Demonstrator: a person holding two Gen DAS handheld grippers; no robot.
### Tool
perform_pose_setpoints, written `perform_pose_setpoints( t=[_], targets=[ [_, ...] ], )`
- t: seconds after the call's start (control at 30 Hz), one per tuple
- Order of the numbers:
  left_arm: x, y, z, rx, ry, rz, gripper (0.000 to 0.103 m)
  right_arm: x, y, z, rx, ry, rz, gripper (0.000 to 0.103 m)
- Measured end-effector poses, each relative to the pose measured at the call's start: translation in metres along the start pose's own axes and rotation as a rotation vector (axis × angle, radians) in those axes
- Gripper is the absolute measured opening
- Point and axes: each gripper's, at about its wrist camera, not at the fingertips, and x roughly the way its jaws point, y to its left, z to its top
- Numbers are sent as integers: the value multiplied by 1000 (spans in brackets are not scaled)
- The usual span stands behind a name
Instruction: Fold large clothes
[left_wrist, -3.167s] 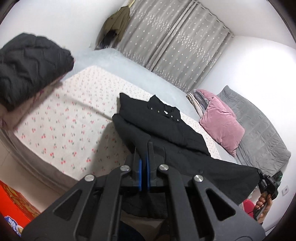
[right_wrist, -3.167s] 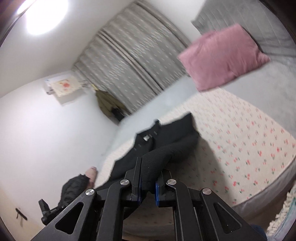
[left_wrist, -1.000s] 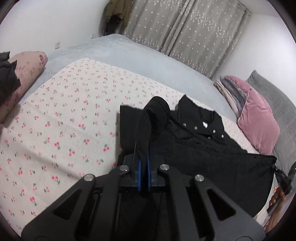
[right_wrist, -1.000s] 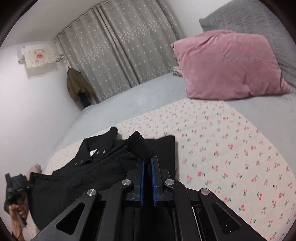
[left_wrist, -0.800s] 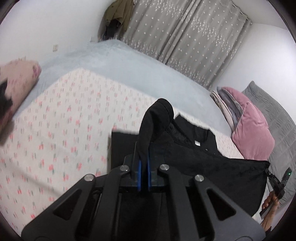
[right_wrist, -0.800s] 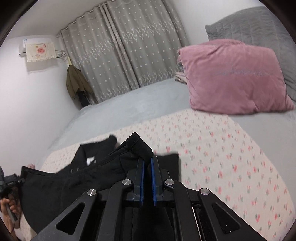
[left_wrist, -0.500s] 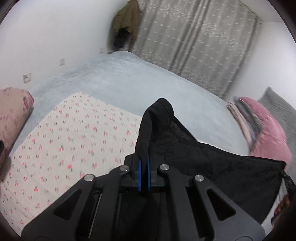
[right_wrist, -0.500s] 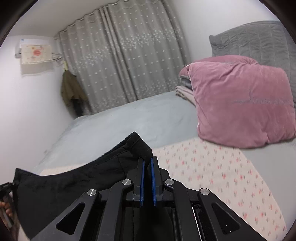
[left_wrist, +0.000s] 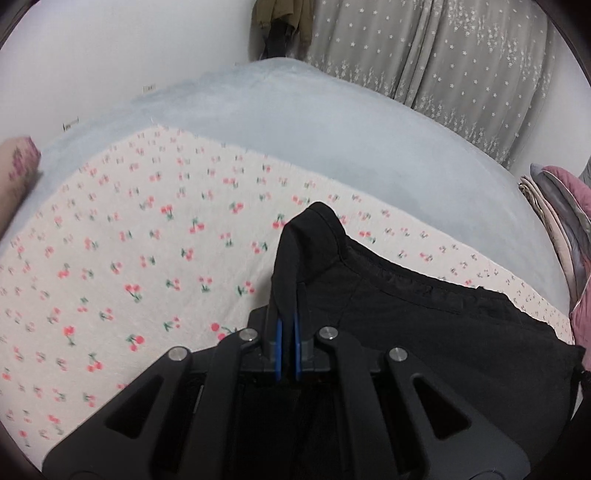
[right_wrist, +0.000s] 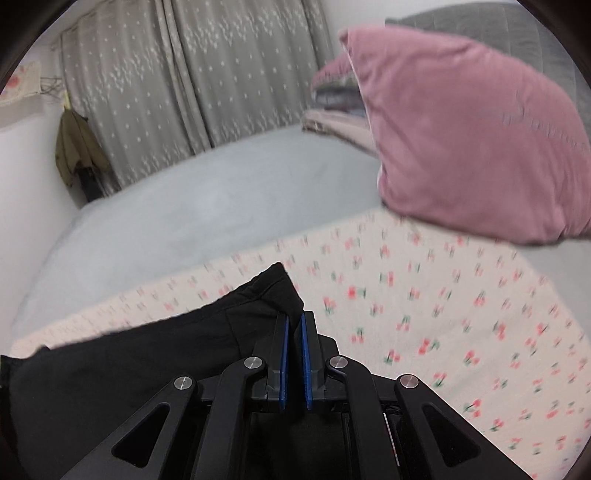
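Both the left claw (left_wrist: 286, 325) and right claw (right_wrist: 293, 332) pinch the black garment's (left_wrist: 424, 314) corners, cloth stretched between.

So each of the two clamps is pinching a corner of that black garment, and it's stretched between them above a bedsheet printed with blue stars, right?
Not quite: the sheet is printed with red cherries, not blue stars, as the left wrist view shows most sharply. The rest holds: the left gripper and the right gripper each pinch a corner of the black garment, which spans between them above the bed.
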Motion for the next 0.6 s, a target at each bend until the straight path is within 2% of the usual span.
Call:
perform_pose_setpoints(
  t=[0.2,0.37,0.47,0.53,0.57,0.6],
  targets=[
    [8,-8,3,14,-33,38,6,6,8,3,-42,-16,-21,6],
    [25,-9,-5,7,-17,50,6,35,3,-7,-10,65,-19,6],
    [28,-7,-7,-3,-10,43,7,40,-4,-8,20,78,-2,7],
    [28,-8,-8,6,-3,44,10,45,-3,-9,15,106,-14,11],
    [28,-9,-7,12,7,40,12,48,-3,-9,13,120,-20,17],
    [28,-9,-5,17,25,27,20,50,-3,-8,11,139,-29,22]
  ],
)
